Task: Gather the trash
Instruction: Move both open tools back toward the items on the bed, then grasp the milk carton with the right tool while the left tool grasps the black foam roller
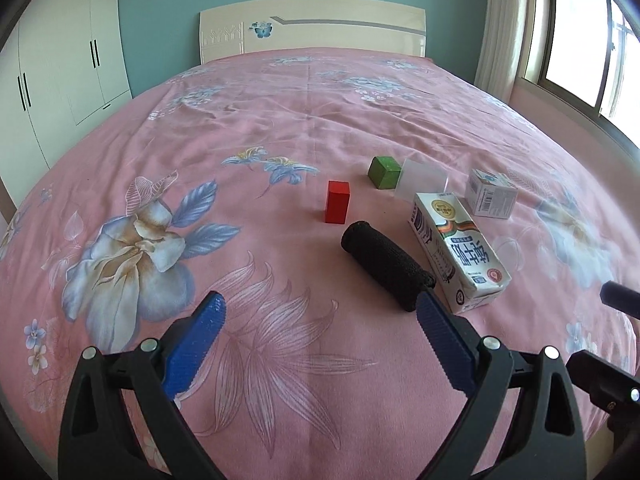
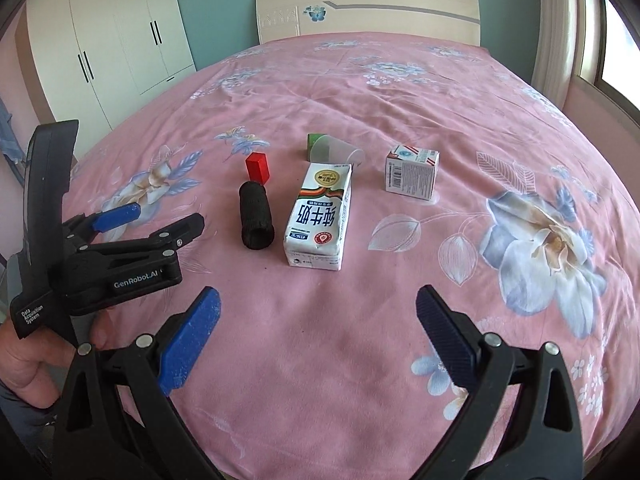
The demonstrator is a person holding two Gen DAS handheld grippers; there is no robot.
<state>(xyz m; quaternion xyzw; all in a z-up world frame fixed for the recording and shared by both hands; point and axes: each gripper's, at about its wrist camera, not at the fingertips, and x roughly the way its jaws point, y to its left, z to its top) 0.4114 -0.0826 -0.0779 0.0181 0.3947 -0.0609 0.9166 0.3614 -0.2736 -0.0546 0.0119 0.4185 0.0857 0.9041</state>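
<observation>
Nothing is picked up yet; this looks like the approach before the first grab. Both tools hover over the pink floral bedspread (image 2: 320, 80): the left gripper (image 1: 320, 340) is spread wide and empty, the right gripper (image 2: 318, 340) likewise released.

In the right wrist view, the milk carton (image 2: 318, 216) lies flat at 12 o'clock from the right gripper, glossy printed card, boxy. Just beside it at 9 o'clock lies a black knitted tube (image 2: 256, 218), soft and cylindrical. Beyond that stands a hard red block (image 2: 259, 167). At 12 o'clock from the carton a translucent plastic cup (image 2: 334, 151) lies tipped against a green block (image 2: 314, 139); a small white printed box (image 2: 412, 174) stands at 2 o'clock.

The next move likely calls for straddling the carton's narrow sides squarely, as its slick faces could slip
</observation>
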